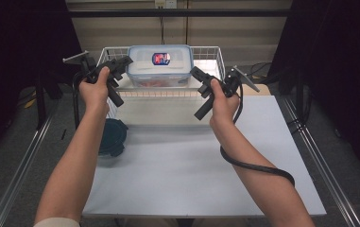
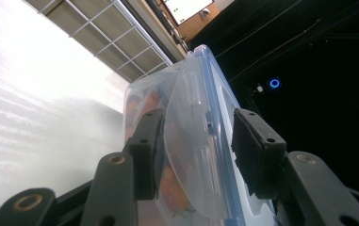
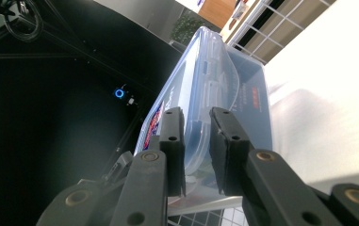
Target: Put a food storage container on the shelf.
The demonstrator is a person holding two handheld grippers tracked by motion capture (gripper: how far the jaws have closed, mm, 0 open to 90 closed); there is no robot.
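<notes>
1. The left gripper stands wide around the left side latch.
2. The right gripper pinches the right latch.
3. The plastic container (rigid, slick, probably light) sits in the far wire basket; grip those latches.

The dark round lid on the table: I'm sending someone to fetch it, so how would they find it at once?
Start at the white table and go to its left edge, nearer than the wire basket. The lid lies flat there, just beside the person's left forearm. It is dark teal and round, unlike the clear rectangular box with a blue-trimmed lid in the basket.
</notes>
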